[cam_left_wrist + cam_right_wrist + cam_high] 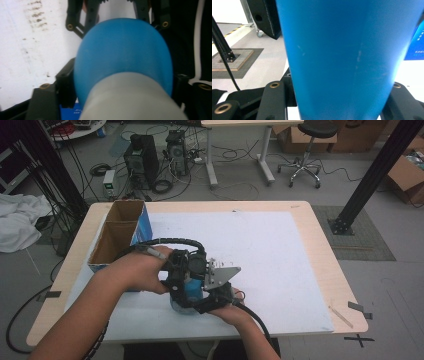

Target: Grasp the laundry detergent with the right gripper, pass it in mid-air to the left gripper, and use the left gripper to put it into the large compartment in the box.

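Note:
A blue bottle (187, 289) with a pale grey top (130, 100) stands near the front edge of the white sheet (260, 255), between both grippers. My left gripper (181, 272) reaches it from the left; in the left gripper view its black jaws sit against both sides of the blue body (122, 55), just below the grey top. My right gripper (215, 296), with its grey plate on top, comes in from the right and is shut on the bottle. The blue wall (342, 57) stands between its two jaws in the right gripper view. The bottle's base is hidden.
An open cardboard box (120, 232) with a blue side stands at the table's back left, close behind the left hand. The wooden table (320, 250) borders the white sheet. Computer towers (142, 157), cables and a stool (307, 150) are on the floor beyond.

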Tool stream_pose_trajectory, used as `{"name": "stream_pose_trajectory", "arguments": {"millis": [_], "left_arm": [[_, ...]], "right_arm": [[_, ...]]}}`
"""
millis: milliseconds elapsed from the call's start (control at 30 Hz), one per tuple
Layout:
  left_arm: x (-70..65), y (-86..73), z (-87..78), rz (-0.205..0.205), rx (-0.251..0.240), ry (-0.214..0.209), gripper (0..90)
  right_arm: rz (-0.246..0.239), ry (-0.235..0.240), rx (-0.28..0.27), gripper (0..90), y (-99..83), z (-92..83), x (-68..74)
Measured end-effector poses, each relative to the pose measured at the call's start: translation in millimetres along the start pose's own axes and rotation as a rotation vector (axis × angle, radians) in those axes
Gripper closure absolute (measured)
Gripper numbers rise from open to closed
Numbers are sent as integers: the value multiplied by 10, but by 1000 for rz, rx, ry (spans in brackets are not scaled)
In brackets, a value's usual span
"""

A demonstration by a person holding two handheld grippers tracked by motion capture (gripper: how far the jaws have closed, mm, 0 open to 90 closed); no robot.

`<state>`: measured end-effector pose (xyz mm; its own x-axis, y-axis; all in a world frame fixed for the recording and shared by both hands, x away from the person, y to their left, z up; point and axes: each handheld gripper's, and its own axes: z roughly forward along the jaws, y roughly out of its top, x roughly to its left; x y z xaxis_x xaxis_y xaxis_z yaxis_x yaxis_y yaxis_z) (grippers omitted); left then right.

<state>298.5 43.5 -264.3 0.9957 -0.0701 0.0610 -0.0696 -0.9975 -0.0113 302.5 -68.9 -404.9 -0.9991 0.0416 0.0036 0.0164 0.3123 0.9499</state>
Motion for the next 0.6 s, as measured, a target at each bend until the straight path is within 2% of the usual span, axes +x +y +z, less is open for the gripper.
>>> {"name": "stream_pose_trajectory", "arguments": {"millis": [133,600], "left_arm": [[-3,2,2,4,-3,11,315],[0,-10,4,-8,-6,4,363]], "right_arm": [[-3,2,-1,456,-1,2,-4],[6,6,0,457,-6,16,0]]}}
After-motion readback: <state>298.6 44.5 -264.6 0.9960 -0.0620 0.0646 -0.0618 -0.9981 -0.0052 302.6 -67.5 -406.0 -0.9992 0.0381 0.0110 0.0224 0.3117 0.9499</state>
